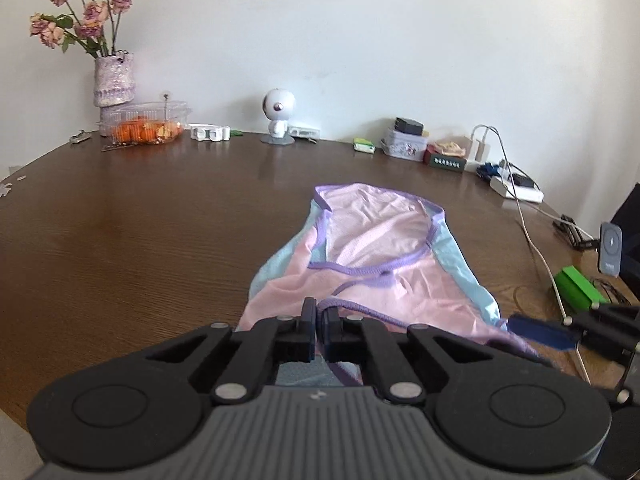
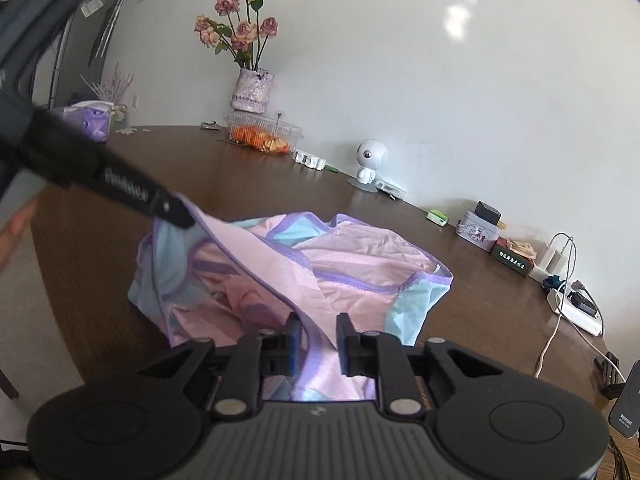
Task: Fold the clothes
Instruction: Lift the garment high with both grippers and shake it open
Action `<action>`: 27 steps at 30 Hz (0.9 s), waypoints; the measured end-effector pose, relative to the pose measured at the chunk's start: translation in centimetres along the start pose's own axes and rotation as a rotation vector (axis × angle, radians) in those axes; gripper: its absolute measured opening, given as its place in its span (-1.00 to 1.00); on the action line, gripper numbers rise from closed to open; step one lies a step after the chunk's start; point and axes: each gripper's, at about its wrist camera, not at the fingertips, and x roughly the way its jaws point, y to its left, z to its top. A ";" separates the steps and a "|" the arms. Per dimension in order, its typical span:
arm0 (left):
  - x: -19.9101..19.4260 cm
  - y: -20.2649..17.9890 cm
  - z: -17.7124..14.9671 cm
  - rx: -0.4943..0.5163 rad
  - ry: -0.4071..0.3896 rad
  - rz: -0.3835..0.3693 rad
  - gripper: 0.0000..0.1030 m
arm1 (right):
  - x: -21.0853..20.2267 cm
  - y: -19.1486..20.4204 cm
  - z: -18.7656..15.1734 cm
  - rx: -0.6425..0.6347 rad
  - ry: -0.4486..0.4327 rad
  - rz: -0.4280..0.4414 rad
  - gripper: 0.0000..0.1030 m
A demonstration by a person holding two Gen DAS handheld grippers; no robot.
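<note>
A pink and light-blue garment with purple trim (image 1: 372, 256) lies on the brown table (image 1: 140, 220). My left gripper (image 1: 319, 312) is shut on the garment's purple-trimmed near edge. In the right wrist view the same garment (image 2: 320, 276) is partly lifted, one corner pulled up by the left gripper (image 2: 176, 212) at upper left. My right gripper (image 2: 318, 326) has its jaws a little apart, with the pink fabric and its purple edge running between them. The right gripper's blue finger pad (image 1: 540, 330) shows at the right of the left wrist view.
Along the wall stand a vase of dried roses (image 1: 114, 80), a clear box of oranges (image 1: 146, 124), a white robot figure (image 1: 278, 114), a tin (image 1: 404, 144), chargers and a power strip with cables (image 1: 516, 188). A green box (image 1: 576, 286) sits at the right.
</note>
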 end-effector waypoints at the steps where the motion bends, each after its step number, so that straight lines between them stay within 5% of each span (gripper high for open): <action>1: -0.2 0.2 0.2 -0.004 -0.006 0.013 -0.93 | 0.2 0.4 -0.5 -0.024 0.011 -0.013 -0.49; 9: -1.1 0.2 1.3 0.037 -0.028 0.017 -0.93 | -0.8 2.7 -1.7 -0.199 0.002 -0.188 -0.46; 12: -1.6 0.3 1.3 0.039 -0.045 0.033 -0.93 | -1.0 3.1 -2.0 -0.270 -0.003 -0.277 -0.08; 14: -2.0 0.5 1.3 0.041 -0.051 0.033 -0.93 | -1.0 3.4 -2.5 -0.311 0.014 -0.312 -0.11; 17: -2.4 0.4 1.2 0.049 -0.050 0.027 -0.93 | -2.4 3.1 -2.3 -0.274 -0.016 -0.317 -0.29; 21: -3.6 0.0 1.7 0.062 -0.083 0.006 -0.93 | -5.0 3.0 -1.1 -0.284 -0.084 -0.352 -0.11; 27: -5.6 -1.1 1.9 0.080 -0.148 -0.039 -0.93 | -8.7 1.7 0.1 -0.228 -0.161 -0.402 -0.13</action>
